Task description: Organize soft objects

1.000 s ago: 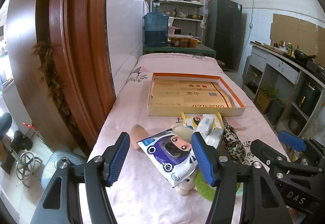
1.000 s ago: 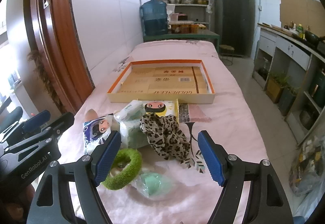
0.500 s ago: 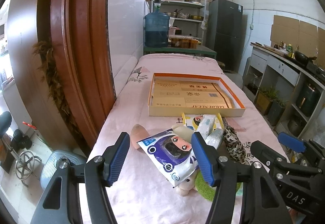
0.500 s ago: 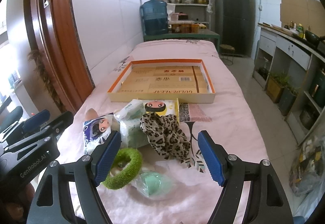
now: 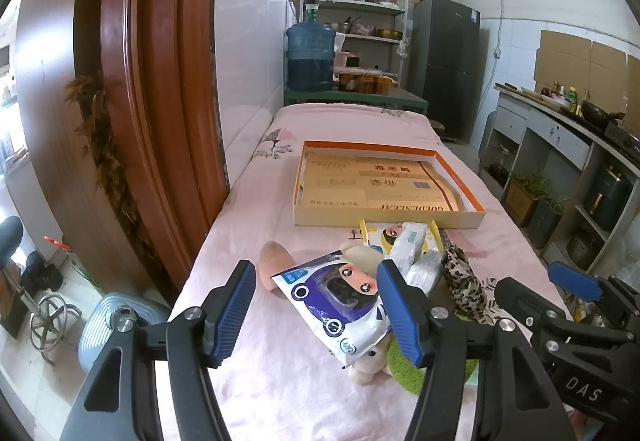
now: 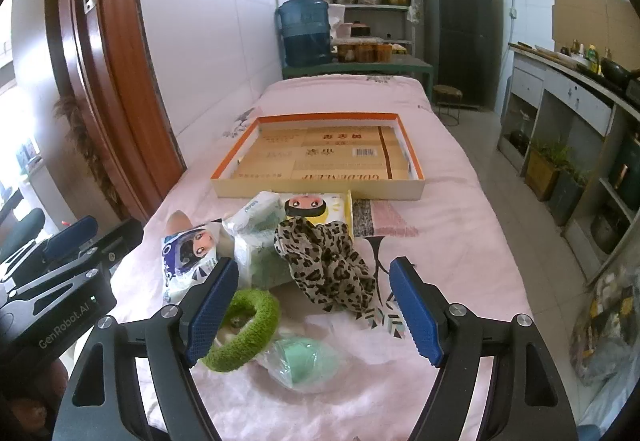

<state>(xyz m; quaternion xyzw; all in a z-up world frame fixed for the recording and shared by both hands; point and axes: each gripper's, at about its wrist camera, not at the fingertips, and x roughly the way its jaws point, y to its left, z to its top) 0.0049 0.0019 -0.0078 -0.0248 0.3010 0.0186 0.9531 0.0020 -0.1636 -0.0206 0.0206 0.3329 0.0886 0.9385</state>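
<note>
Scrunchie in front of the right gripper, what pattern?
Leopard print, tan with black spots; clearest in the right wrist view.

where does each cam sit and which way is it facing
Left wrist: on the left gripper, looking along its open blue fingers down the pink-covered table at the purple-and-white packet and orange-rimmed box; the right gripper shows at right.
Right wrist: on the right gripper, open, facing the leopard-print cloth and the same box; the left gripper shows at left.
Shared: box, packet, cloth, water jug.
</note>
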